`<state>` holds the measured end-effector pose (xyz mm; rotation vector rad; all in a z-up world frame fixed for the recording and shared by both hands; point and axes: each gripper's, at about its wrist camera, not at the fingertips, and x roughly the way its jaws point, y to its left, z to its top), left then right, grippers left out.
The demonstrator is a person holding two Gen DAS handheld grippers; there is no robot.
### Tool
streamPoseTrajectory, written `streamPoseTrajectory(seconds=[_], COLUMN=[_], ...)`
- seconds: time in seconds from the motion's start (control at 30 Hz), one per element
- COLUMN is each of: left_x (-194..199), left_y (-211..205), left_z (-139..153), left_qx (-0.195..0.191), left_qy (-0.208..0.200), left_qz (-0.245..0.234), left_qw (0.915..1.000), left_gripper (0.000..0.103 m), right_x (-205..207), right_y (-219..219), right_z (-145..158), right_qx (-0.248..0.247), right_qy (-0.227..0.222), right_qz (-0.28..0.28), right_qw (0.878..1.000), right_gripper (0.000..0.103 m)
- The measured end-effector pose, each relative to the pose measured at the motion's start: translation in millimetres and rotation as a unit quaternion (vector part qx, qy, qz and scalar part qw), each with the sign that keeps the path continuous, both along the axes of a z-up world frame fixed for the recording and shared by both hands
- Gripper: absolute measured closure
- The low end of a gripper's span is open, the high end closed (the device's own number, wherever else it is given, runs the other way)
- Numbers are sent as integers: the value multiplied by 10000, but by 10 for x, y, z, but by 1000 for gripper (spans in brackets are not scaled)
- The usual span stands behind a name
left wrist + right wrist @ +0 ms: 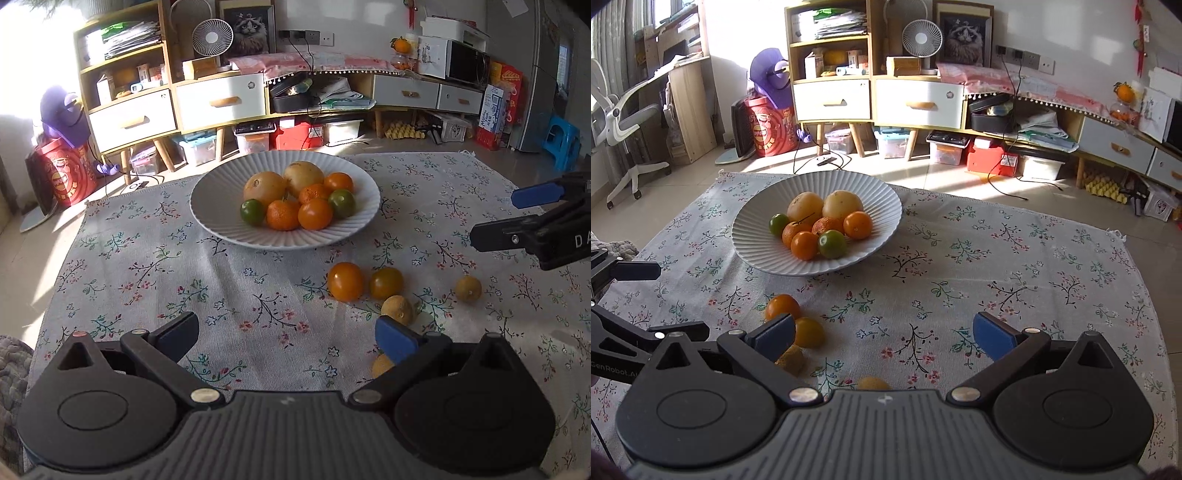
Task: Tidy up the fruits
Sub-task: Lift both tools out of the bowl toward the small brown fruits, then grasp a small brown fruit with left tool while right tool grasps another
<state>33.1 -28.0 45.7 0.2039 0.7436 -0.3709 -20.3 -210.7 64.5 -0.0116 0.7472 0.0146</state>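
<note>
Loose oranges lay on worktop cloth beside right tool; spread wide, empty. Left tool likewise released, touching nothing.

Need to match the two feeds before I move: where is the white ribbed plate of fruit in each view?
Left wrist: white ribbed plate sits upper centre, beyond the loose fruit.
Right wrist: the plate sits centre-left, above the tool's left finger.
Shared landmark: the round white fan on the cabinet behind.
</note>
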Motion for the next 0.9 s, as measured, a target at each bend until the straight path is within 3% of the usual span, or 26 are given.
streamPoseTrajectory(seconds=[0.63, 0.9], left_x=[-234, -210], left_y=[-157, -220], left_z=[-228, -308], left_qx=[-267, -447], left_qy=[360, 555], left_qz=[-668, -856], left_qw=[9968, 9938], left_gripper=[9, 42], right_x=[-220, -188], right_y=[11, 20], right_z=[-165, -234], right_qx=[-375, -428], right_qy=[398, 560], right_qz=[185, 200], right_qw=[9983, 9973], right_gripper=[1, 1])
